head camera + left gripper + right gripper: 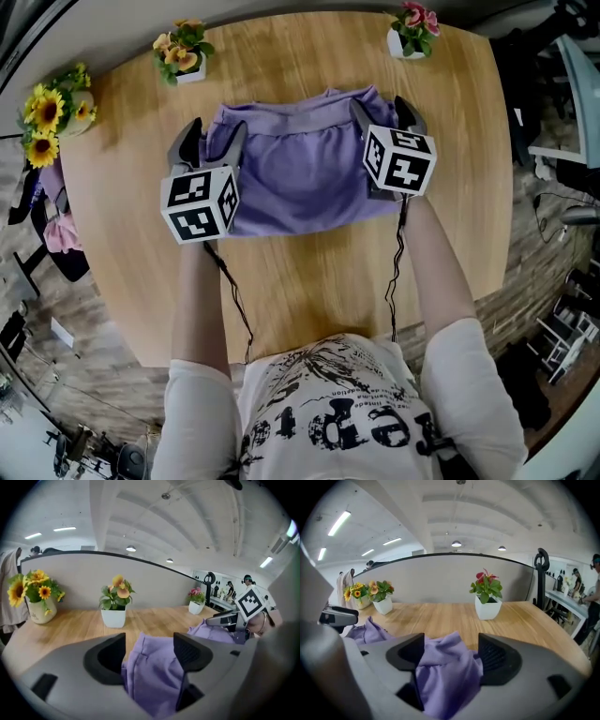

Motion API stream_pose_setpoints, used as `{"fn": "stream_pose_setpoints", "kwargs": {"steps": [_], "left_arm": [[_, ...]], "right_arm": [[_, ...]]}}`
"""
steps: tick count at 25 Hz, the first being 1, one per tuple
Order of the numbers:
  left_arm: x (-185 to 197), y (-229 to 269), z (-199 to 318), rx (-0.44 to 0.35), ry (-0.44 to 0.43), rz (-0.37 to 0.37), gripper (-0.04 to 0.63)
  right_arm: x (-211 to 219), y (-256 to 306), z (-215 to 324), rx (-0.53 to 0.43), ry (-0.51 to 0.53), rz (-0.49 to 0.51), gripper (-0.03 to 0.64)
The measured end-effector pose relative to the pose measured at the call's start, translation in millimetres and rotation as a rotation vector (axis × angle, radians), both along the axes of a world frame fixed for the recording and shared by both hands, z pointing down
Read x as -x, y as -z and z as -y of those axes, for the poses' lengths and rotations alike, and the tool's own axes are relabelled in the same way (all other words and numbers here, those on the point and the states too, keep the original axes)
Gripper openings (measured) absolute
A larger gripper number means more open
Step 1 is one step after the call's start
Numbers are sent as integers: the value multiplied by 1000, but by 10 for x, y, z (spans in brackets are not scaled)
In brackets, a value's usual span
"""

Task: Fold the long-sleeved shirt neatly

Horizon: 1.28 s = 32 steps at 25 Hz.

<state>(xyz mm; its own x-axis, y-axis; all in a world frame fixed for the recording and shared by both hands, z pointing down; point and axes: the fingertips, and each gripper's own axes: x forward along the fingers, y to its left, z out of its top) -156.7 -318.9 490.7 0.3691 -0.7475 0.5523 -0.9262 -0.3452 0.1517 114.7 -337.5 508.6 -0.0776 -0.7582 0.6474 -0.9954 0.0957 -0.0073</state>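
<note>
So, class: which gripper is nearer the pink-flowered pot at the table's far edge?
Right. The right gripper sits close to the pink-flowered pot, on the person's side; the left gripper is across the shirt from it.

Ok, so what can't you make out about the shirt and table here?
- Sleeves of the shirt: head view, none show; they are folded out of sight.
- Shirt's far corners: head view, covered by the left gripper and right gripper.
- Near edge of the table: head view, behind the person's arms and chest.
- Shirt's overall shape: both gripper views, each gripper's body blocks all but a bunch of cloth.
</note>
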Motion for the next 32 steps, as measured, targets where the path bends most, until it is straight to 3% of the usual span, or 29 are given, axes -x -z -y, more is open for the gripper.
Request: {"fn": "stream_pose_setpoints", "kwargs": {"steps": [3, 8, 16, 22, 23, 26, 30, 32], "left_arm": [[-33, 166, -73, -41, -16, 9, 314], [-77, 547, -302, -115, -21, -24, 303], [-232, 1317, -904, -261, -33, -65, 258], [-330, 1769, -1398, -354, -53, -65, 173], [-352, 1827, -1484, -366, -56, -71, 153], [-454, 1921, -1740, -388, -74, -86, 135], [-700, 1870, -2012, -391, -140, -73, 135], [-821, 1802, -2117, -394, -173, -59, 102]], "right_arm": [[52, 112, -62, -30, 36, -3, 391], [144, 433, -299, -72, 94, 13, 388], [178, 1141, -956, -162, 165, 87, 265], [109, 1586, -1388, -240, 195, 95, 147], [77, 1600, -1456, -238, 194, 94, 148], [-97, 1436, -1659, -193, 171, 86, 235], [-476, 975, -1864, -102, 98, 61, 244], [-595, 726, -1870, -53, 74, 67, 255]]}}
